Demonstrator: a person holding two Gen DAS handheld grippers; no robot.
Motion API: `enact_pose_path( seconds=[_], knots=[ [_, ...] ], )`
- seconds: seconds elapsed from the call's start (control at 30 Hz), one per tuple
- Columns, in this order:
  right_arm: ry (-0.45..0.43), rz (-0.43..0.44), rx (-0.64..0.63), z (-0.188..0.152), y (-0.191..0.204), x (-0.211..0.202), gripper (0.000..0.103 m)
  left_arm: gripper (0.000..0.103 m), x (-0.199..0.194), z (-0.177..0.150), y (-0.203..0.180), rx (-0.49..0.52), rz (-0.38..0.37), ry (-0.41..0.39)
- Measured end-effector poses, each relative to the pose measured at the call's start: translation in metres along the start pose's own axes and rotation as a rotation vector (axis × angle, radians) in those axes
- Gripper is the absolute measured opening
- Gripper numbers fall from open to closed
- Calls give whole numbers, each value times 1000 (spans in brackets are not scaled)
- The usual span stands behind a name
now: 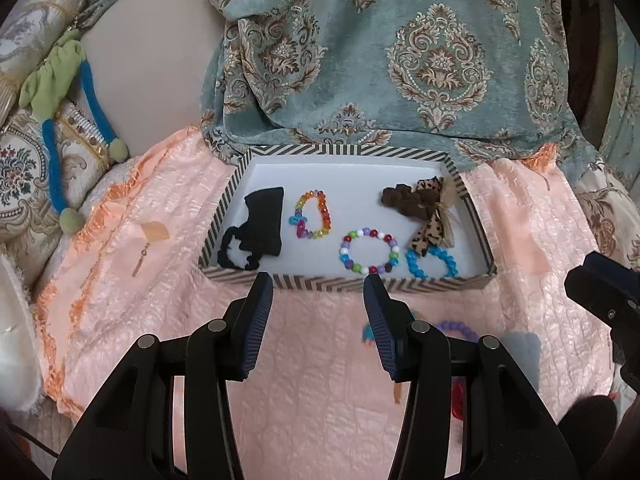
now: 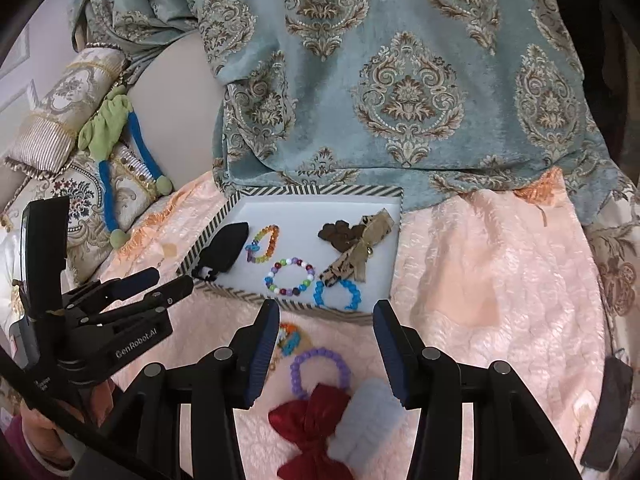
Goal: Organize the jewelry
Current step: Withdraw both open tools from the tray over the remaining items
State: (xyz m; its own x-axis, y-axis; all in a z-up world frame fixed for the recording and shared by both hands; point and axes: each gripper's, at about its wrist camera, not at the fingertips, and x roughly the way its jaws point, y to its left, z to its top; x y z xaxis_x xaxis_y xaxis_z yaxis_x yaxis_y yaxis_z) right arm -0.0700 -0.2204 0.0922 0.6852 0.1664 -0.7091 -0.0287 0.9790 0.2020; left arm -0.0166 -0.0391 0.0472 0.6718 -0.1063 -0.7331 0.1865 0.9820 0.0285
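Pink bedspread [image 2: 500, 280]; purple bracelet [image 2: 318, 368] lay just below right gripper [image 2: 326, 344], jaws apart, empty; left gripper [image 1: 318, 316] likewise, farther off.

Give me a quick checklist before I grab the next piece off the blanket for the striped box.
1. Right gripper open with nothing in it: ok.
2. Left gripper open with nothing in it: ok.
3. Next piece in reach: ok, the purple bead bracelet lies on the blanket just below the right gripper.
4. Bracelet free to lift: cannot tell, the red bow lies against its lower edge.
5. Free space in the striped box: ok, white floor shows along the back.
6. Left gripper out of the right one's way: ok, it is off to the side.
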Motion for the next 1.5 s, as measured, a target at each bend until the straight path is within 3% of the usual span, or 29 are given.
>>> enact_pose_path(
  seconds=[0.3,0.77,1.5],
  knots=[
    [34,-18,43,-27,-17,-16,47,47,-17,-17,-2,-6,-17,2],
    [26,-2,41,-38,-8,-30,47,47,-33,-28,-6,13,-17,-17],
    [84,-24,105,-49,-30,-19,47,47,-20,-32,0,-5,-19,17]
  ],
)
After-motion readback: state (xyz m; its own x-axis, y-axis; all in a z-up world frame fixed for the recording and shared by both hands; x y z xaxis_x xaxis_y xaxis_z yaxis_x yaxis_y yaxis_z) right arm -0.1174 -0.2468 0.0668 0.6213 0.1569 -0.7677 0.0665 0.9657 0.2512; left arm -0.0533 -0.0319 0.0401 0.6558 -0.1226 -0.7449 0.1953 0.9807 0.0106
